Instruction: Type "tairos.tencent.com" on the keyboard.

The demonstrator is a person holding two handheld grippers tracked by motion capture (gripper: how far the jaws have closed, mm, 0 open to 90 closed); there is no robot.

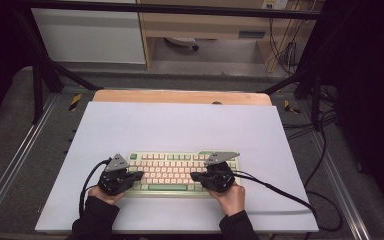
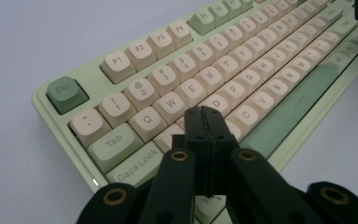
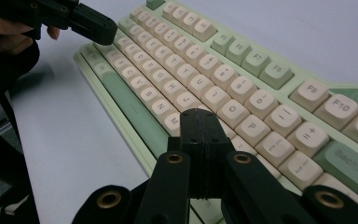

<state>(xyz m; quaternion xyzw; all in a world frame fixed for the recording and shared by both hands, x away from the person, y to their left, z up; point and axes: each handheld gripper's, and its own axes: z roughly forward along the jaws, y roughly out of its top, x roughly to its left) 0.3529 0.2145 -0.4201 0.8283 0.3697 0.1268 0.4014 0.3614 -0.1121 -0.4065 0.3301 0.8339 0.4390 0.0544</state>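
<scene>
While the keyboard lay flat near the front of the tabletop, the left gripper and right gripper both hovered over its keys, jaws pressed together and empty. Rigid and fairly light, it looked best pressed key by key.

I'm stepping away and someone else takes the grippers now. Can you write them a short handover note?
Left gripper: fingers shut, nothing between them, tip over the keyboard's left keys, near A and S.
Right gripper: fingers shut, empty, tip over the right keys, below O and P.
The keyboard lies flat on the white mat, near the person's edge, both hands at its ends.
Done: both tips are poised for pressing keys.
Left: the key presses; which keys have been pressed cannot be told.
</scene>
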